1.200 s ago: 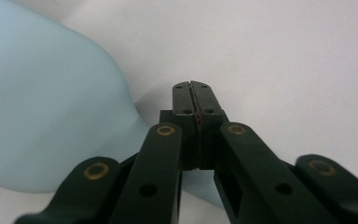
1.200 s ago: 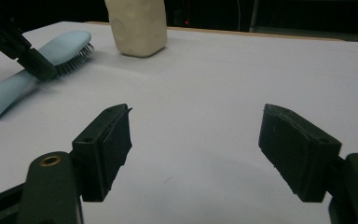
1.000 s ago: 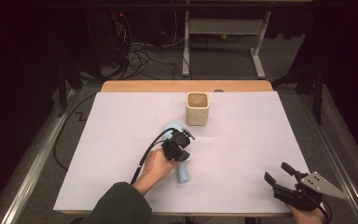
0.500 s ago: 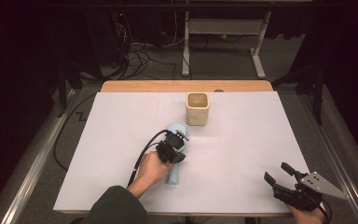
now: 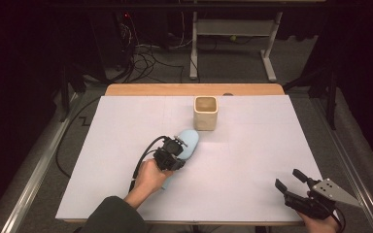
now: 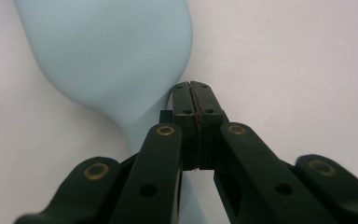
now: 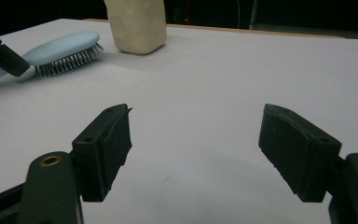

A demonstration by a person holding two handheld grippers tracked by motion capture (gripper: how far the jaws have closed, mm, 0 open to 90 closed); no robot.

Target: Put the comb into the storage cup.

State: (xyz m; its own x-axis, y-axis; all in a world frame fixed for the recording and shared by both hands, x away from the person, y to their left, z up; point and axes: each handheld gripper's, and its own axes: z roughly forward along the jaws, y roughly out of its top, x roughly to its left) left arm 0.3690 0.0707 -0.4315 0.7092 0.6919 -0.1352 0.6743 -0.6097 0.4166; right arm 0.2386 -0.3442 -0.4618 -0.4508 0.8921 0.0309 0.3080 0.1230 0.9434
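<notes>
Brush (image 5: 188, 142) and left gripper (image 5: 171, 156) are sitting a bit more toward the left edge of the tabletop (image 5: 252, 155) than they were a second ago, and the brush is pointing a little more toward the far right corner. The right gripper (image 5: 291, 183) is staying in the same spot by the near right corner.

The light blue brush is lying near the middle of the tabletop with its bristles down and its wide head toward the cup (image 5: 206, 112). In the left gripper view, the left gripper (image 6: 193, 88) is squeezed tight with its two jaws pressed together, and they are sitting right beside the thin neck of the brush (image 6: 107, 56), not around it. The person's left hand (image 5: 151, 175) is covering the handle end in the high view.

In the right gripper view, the right gripper (image 7: 193, 140) is standing wide apart with nothing between its jaws.

No words or labels are showing on anything that I can read.

The cream cup is standing upright near the far edge, just past the brush head. Its inside is looking dark, and I cannot tell what is in it.
</notes>
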